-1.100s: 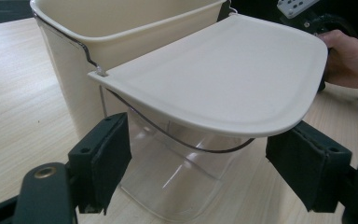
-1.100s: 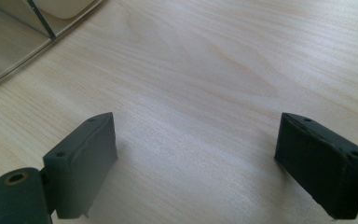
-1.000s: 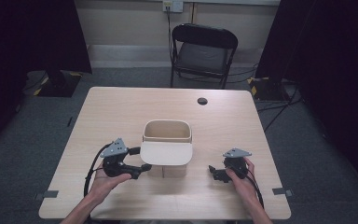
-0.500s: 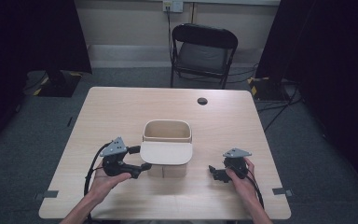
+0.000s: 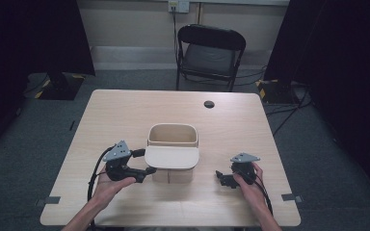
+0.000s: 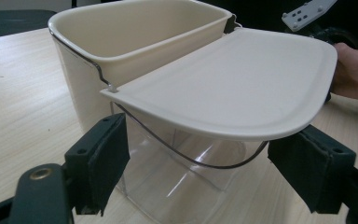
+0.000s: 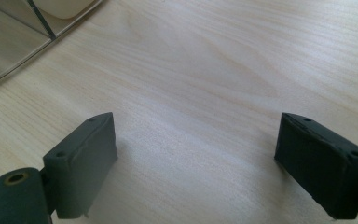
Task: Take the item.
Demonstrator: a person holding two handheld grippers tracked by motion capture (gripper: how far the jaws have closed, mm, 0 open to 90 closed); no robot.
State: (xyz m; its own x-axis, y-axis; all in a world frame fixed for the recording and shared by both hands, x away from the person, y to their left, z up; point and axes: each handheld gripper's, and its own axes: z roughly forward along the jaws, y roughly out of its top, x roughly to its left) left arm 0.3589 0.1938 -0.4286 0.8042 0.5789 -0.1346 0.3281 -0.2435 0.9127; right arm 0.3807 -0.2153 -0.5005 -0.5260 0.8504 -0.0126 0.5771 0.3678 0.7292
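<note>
Pale wooden table (image 5: 125, 115) in a dim room, grey carpet around, black folding chair (image 5: 211, 55) past the far edge.

Near the table's middle, slightly toward the person: cream bin (image 5: 172, 139) with a clear lower body, wire bail hinged at the rim. Flat cream lid (image 5: 172, 157) swung out from the near rim, lying roughly level, overhanging the clear wall. Same lid (image 6: 242, 84) seen from below and beside in the left gripper view, jutting out above the two black pads.

Just left of the bin, at lid height: left gripper (image 5: 143, 162), held in the left hand (image 5: 110, 185), jaws spread wide, one to each side of the clear body under the lid. Pads standing off the plastic, gripping nothing. Jaws just been opening a little further.

Well apart, off to the right on bare wood: right gripper (image 5: 220, 177) in the right hand (image 5: 248, 185), pointed toward the bin. Jaws wide open, nothing between them but table grain in the right gripper view, bin corner at the upper left there.

Farther out: small dark round disc (image 5: 209, 104) near the table's far edge.
</note>
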